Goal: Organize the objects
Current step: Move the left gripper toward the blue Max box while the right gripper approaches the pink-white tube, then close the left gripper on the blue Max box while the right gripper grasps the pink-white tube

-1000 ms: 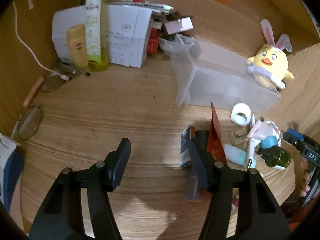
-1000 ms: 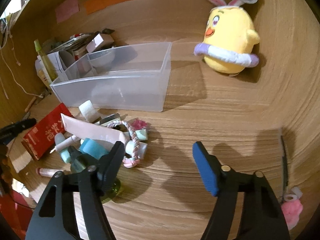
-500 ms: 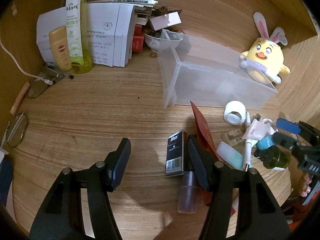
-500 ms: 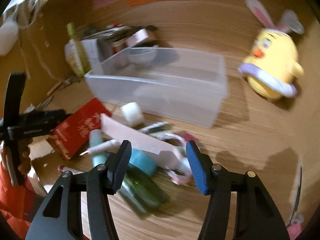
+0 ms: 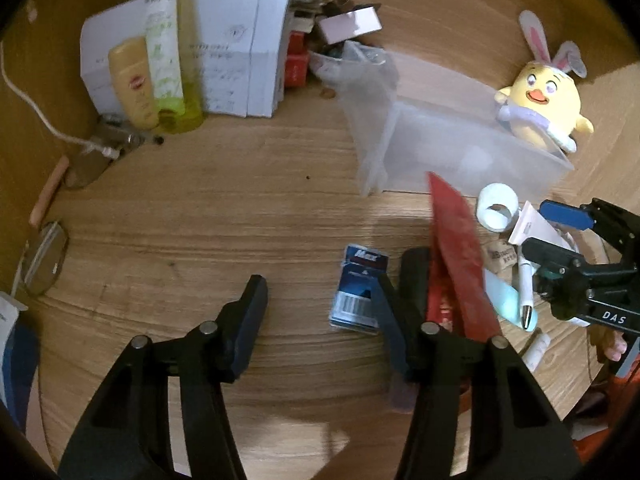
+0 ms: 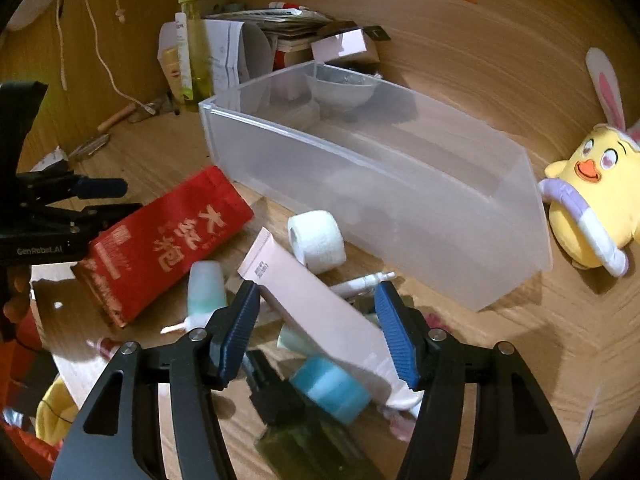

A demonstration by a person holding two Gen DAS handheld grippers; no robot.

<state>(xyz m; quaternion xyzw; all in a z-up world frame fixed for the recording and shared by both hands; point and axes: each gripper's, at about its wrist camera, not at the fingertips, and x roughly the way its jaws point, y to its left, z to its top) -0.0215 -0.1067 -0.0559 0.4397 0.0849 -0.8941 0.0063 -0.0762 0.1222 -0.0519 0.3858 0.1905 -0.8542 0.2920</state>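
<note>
A clear plastic bin (image 6: 400, 184) stands on the wooden desk and also shows in the left wrist view (image 5: 448, 148). In front of it lies a clutter pile: a red packet (image 6: 168, 248), a pink tube (image 6: 320, 312), a white tape roll (image 6: 318, 240), a teal bottle (image 6: 206, 288) and a dark green bottle (image 6: 304, 420). My right gripper (image 6: 316, 332) is open, its fingers on either side of the pink tube. My left gripper (image 5: 320, 316) is open over the desk, its right finger beside the red packet (image 5: 456, 248) and a blue Max box (image 5: 358, 296).
A yellow chick plush (image 6: 588, 208) sits right of the bin. White boxes, a green bottle (image 5: 168, 48) and a yellow tube (image 5: 134, 80) stand at the back left. A white cable (image 5: 36, 104) and a small mirror (image 5: 42, 256) lie at the left.
My right gripper has swung left and come down over the pile, now straddling the pink tube. My left gripper shifted slightly; the red packet and Max box lie closer to its right finger.
</note>
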